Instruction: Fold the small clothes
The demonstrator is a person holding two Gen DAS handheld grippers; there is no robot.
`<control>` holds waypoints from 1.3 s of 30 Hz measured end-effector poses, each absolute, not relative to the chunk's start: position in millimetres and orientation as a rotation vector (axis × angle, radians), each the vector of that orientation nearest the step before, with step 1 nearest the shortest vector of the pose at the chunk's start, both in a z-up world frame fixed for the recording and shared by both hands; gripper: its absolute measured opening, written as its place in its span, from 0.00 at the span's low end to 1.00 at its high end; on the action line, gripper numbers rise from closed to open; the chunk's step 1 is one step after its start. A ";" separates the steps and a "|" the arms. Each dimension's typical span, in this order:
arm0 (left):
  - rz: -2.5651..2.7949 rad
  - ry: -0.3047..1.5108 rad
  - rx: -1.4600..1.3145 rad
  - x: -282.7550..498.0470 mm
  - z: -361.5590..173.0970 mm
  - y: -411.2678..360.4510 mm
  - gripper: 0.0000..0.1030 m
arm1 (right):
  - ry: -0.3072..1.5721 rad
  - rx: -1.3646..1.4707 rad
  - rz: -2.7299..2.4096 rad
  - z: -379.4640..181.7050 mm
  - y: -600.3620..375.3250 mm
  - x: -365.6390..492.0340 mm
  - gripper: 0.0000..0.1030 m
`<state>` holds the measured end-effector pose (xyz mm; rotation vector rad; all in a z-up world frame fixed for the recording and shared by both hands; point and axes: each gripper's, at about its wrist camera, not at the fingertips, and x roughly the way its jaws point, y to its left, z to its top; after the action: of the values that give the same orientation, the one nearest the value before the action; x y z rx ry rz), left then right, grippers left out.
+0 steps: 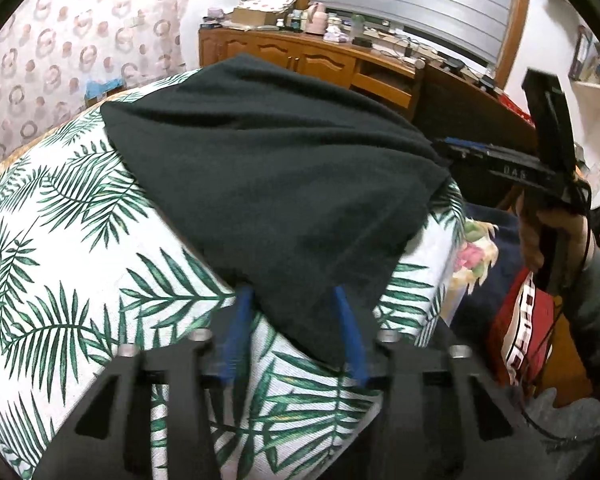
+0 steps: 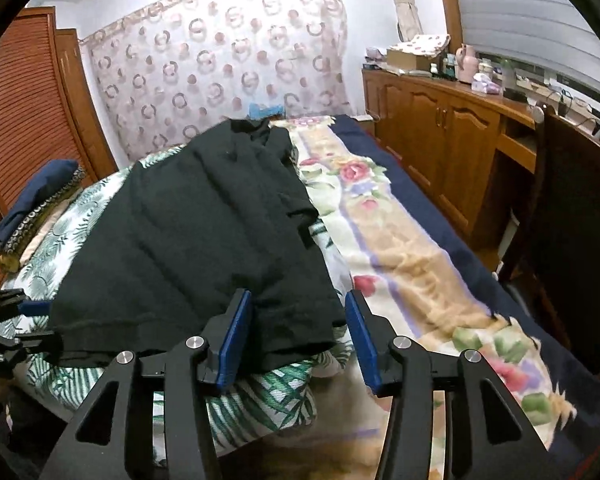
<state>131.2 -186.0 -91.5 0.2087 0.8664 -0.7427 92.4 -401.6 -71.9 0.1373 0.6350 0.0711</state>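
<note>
A dark green-black garment (image 1: 276, 176) lies spread on a leaf-print sheet (image 1: 60, 240). It also shows in the right wrist view (image 2: 196, 240). My left gripper (image 1: 296, 300) is open, its blue pads either side of the garment's near corner. My right gripper (image 2: 296, 316) is open with the garment's near hem corner between its blue pads. In the left wrist view the right gripper (image 1: 444, 148) reaches in from the right at the garment's right corner. The left gripper (image 2: 24, 320) shows at the left edge of the right wrist view, beside the hem.
A floral blanket (image 2: 400, 248) with a navy border covers the bed's right side. A wooden cabinet (image 2: 452, 136) with clutter on top stands along the right wall. A dark chair (image 2: 572, 208) stands by it. Folded navy cloth (image 2: 40, 196) lies far left.
</note>
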 end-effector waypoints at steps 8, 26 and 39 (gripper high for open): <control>-0.777 0.784 0.131 134.0 -63.8 -179.8 0.06 | 0.593 0.106 0.190 -56.2 -380.6 80.3 0.57; -0.814 0.652 0.057 172.7 -9.1 -190.7 0.05 | 0.674 -0.172 0.327 -64.2 -343.1 86.2 0.65; -0.798 0.640 -0.001 191.4 -3.7 -174.9 0.05 | 0.663 -0.247 0.329 -45.8 -356.3 124.3 0.07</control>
<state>191.4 -174.9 -3.7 -0.0006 0.6404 -0.7983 124.3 -356.3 -45.8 -0.2471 0.6631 0.3288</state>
